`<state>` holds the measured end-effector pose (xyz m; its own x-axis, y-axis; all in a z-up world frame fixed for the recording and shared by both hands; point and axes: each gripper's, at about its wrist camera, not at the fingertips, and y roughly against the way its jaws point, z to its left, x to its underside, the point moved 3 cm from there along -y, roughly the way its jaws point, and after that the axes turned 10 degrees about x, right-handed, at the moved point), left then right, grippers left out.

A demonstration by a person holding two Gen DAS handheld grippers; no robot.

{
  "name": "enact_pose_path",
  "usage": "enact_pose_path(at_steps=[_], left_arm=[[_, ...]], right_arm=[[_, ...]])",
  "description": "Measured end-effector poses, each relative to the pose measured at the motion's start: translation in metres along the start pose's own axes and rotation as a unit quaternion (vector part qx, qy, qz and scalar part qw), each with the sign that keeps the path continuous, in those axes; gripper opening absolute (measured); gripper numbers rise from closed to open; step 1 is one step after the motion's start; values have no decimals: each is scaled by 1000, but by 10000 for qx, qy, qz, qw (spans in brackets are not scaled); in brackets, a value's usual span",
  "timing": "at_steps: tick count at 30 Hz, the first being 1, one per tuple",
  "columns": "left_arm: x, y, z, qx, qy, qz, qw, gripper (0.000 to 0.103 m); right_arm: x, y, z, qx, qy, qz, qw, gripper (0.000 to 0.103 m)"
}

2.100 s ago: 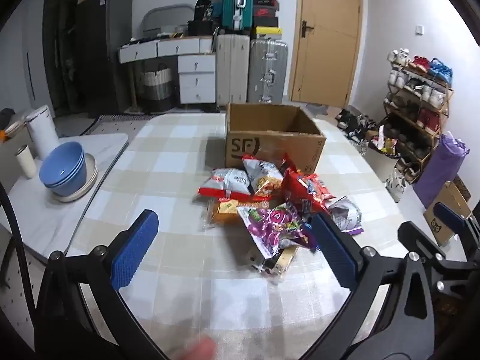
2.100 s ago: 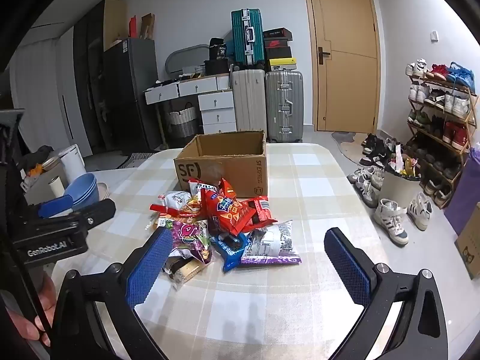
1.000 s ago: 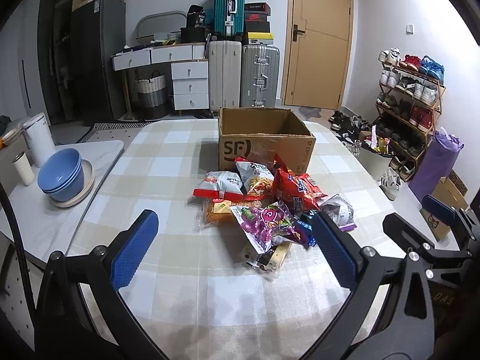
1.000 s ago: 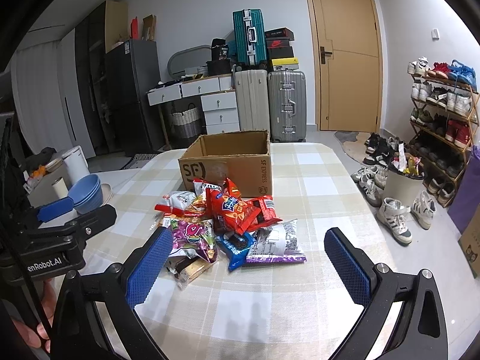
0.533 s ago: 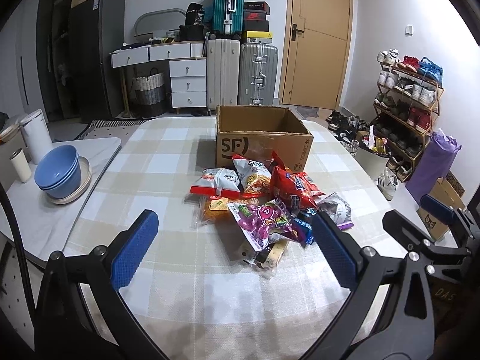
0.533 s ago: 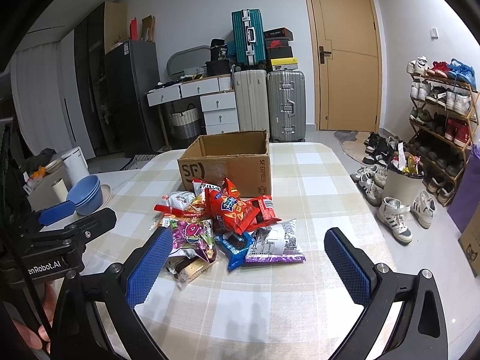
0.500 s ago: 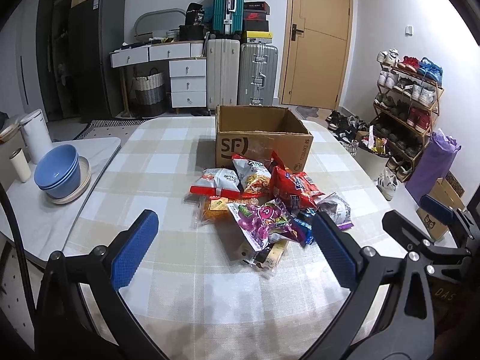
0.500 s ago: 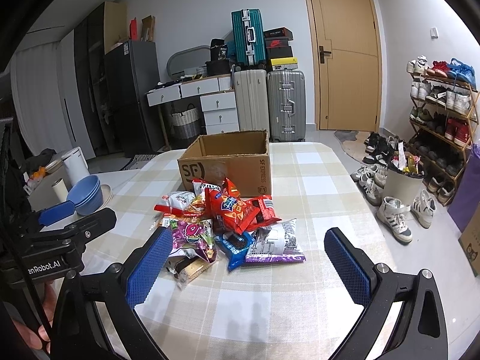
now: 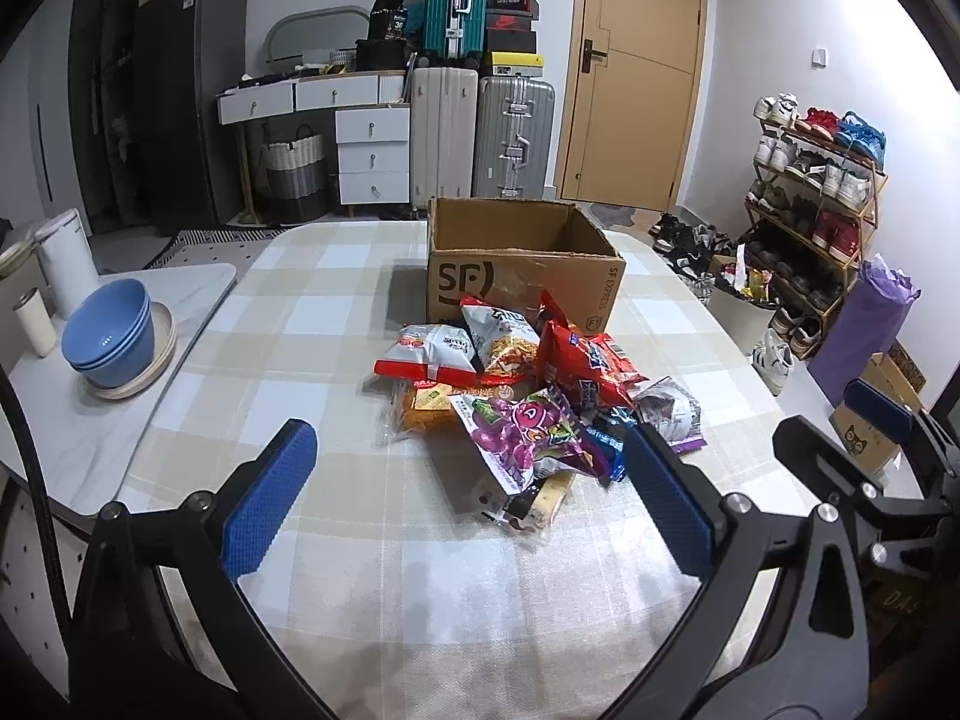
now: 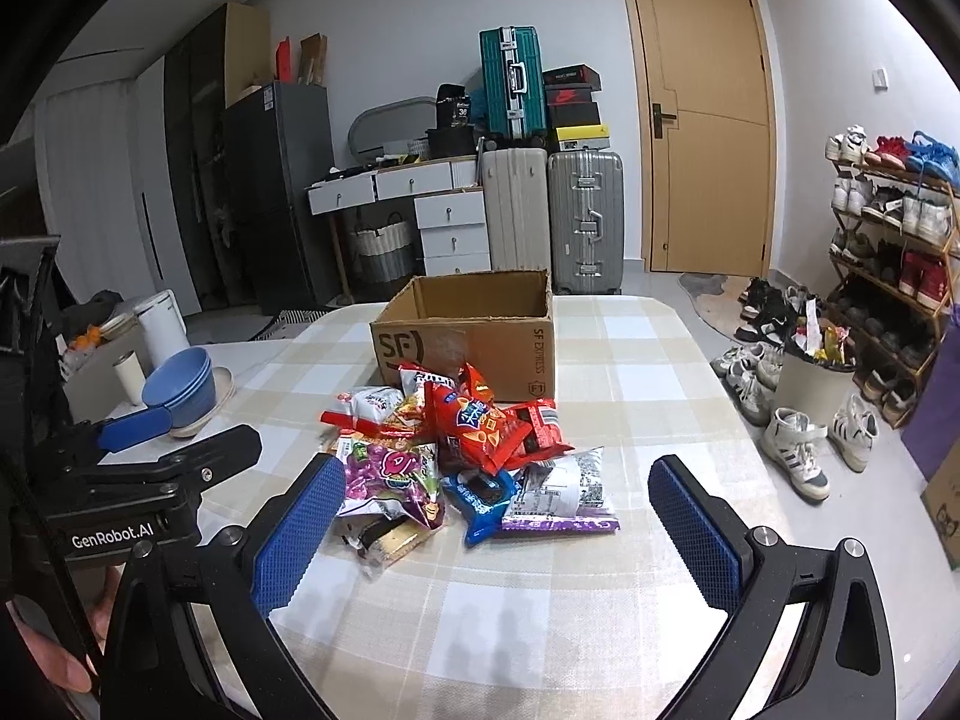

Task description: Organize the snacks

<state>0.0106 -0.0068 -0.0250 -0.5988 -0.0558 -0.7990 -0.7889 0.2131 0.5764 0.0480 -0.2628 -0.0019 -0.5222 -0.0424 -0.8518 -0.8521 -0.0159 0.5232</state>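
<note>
Snack pile lay untouched near cardboard box; box looked empty. Left gripper, right gripper hovered wide open, holding nothing. Sorting unstarted.

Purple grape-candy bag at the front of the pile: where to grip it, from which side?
Take the purple grape-candy bag by its near white-edged corner, coming from the near side with the left gripper, jaws open. It lies flat on top of the pile, and that corner juts toward the gripper over a smaller wrapped snack, probably leaving room beneath.
</note>
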Motion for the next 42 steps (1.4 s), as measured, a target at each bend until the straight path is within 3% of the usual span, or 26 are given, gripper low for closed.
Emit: enact_pose_path(at_steps=[11,19,30,38,42], left_arm=[[2,-8,7,25,88,113,9999,102],[7,-19,14,254,173,202,9993,102],[28,-80,30,635,447,826,9936,102],[23,-154,46,1044,1103,1407,9783,101],[22,-189,54,1222,1462,1602,9685,95]], right_arm=[[3,-3,2,-48,-30,65,10000,103],[8,-10,-1,-57,-98,195,9997,103],[22,-42,-14,-232,-286,519,9980,103],[37,-77,-23,-376,-398,834,9950,103],[39,-86,-30,-402,-444,907,9941,103]])
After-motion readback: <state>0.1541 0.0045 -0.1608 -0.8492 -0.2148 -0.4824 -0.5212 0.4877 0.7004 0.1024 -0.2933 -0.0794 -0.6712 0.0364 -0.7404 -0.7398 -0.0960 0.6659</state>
